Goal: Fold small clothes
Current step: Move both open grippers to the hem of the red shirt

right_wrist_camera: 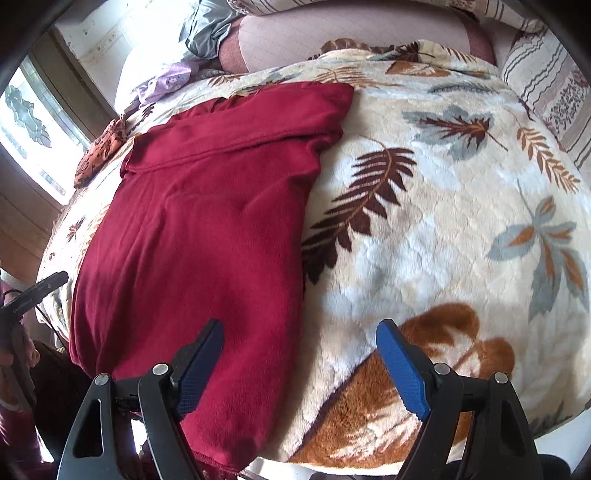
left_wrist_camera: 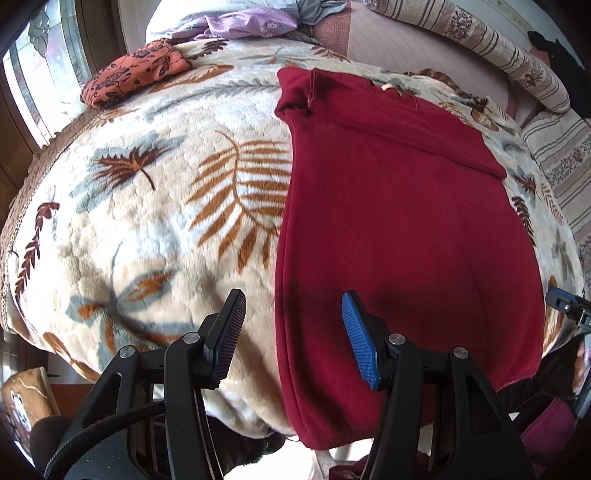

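A dark red garment (left_wrist_camera: 399, 221) lies flat on a leaf-patterned plush blanket (left_wrist_camera: 155, 229), its sides folded in and its lower hem hanging over the near edge. My left gripper (left_wrist_camera: 295, 332) hovers open above the garment's left edge, nothing between its fingers. In the right wrist view the same red garment (right_wrist_camera: 207, 229) fills the left half. My right gripper (right_wrist_camera: 299, 369) stands open over its right edge and the blanket (right_wrist_camera: 443, 236), holding nothing. Each gripper shows at the edge of the other's view: right gripper (left_wrist_camera: 569, 306), left gripper (right_wrist_camera: 33, 295).
A folded orange floral cloth (left_wrist_camera: 136, 72) lies at the blanket's far left, with lilac (left_wrist_camera: 251, 24) and grey clothes behind it. Striped pillows (left_wrist_camera: 491, 44) line the far right. A window (left_wrist_camera: 40, 74) is on the left. A person's hand (right_wrist_camera: 29, 354) shows low left.
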### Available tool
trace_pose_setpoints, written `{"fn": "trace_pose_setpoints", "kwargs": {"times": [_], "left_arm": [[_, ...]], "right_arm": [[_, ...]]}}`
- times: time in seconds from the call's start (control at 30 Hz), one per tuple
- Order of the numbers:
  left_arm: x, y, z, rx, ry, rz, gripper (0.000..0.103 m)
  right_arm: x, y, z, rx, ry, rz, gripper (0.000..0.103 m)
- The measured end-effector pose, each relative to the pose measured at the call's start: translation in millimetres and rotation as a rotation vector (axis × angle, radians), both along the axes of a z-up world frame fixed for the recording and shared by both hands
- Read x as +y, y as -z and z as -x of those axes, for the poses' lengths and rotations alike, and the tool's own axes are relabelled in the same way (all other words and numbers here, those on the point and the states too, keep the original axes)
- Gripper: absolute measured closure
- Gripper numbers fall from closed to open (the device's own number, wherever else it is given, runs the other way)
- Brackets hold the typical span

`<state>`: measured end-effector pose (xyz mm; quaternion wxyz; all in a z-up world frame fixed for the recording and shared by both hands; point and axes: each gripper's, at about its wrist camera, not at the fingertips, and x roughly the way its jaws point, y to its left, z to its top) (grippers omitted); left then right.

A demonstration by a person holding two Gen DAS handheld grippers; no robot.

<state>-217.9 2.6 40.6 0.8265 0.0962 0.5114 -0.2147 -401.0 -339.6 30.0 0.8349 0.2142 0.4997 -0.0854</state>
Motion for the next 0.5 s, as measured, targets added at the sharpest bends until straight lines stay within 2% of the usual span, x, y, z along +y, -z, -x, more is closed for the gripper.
{"fn": "trace_pose_setpoints", "kwargs": {"times": [0.17,0.23,0.37,0.5], "left_arm": [[6.2,19.5,11.3,0.049,-0.003,-0.021,0.049],[11.3,21.6,12.7,0.073,-0.016,0.0,0.049],[18.8,19.0,16.4,0.094,-0.029,0.022,0.049],[19.0,19.1,24.9,0.11,0.008,0.005,0.049]], "right_arm": [[3.3,16.9,18.1,-0.002,-0.005,-0.133,0.021],[8.4,15.5,22.8,-0.024,-0.022,-0.13,0.021],[20.1,11.4,26.2,-0.054,-0.079,-0.2,0.024],[32.5,17.4,25.4,-0.013,-0.119,-0.173,0.027]]}}
